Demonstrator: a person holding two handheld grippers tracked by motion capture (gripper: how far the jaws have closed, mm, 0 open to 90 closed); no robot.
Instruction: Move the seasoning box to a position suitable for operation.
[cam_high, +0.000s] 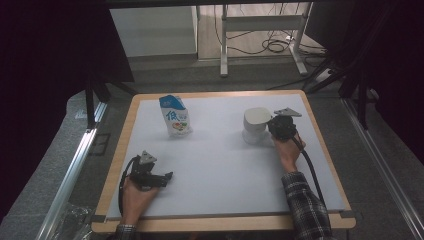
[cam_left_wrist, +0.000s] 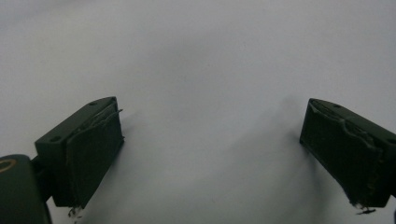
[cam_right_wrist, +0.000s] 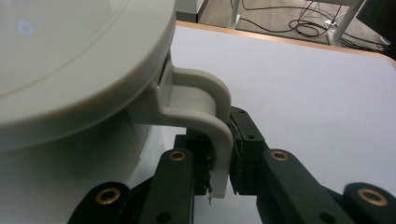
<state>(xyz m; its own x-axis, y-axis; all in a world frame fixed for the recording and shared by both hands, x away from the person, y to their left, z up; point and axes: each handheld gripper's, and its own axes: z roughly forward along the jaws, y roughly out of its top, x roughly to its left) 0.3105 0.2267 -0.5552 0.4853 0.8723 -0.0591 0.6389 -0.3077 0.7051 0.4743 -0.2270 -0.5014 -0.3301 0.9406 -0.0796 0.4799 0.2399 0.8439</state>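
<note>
So the right hand-held gripper (cam_right_wrist: 223, 161) is clamped onto the handle (cam_right_wrist: 205, 112) of a pale lidded container (cam_high: 256, 125) — in the right gripper view the two black jaws are pinched tight on the lower leg of that handle, one on each side, with hardly any gap left. The handle is a curved loop sticking out from just under the lid's rim, and the container's flat round lid (cam_right_wrist: 65, 56) takes up the upper left of that view. From the high view, the right hand-held gripper (cam_high: 278, 126) sits right against the container's right side, with the person's hand (cam_high: 290, 152) and a plaid sleeve (cam_high: 306, 202) coming up from the counter's near edge, cable trailing back along the arm. The container stands upright on the counter, toward the far right corner but a bit in from both edges.

The left hand-held gripper (cam_left_wrist: 212, 154) is wide open with nothing in it — in its own view the jaws stand far apart with only the bare white counter (cam_left_wrist: 201, 60) between them. In the high view this left hand-held gripper (cam_high: 165, 177) rests low near the counter's near left corner, held by the left hand (cam_high: 135, 195), jaws pointing to the right.

Further out, a white and blue snack bag (cam_high: 175, 116) stands upright toward the far edge, left of centre, well apart from both the container and the left hand-held gripper.
</note>
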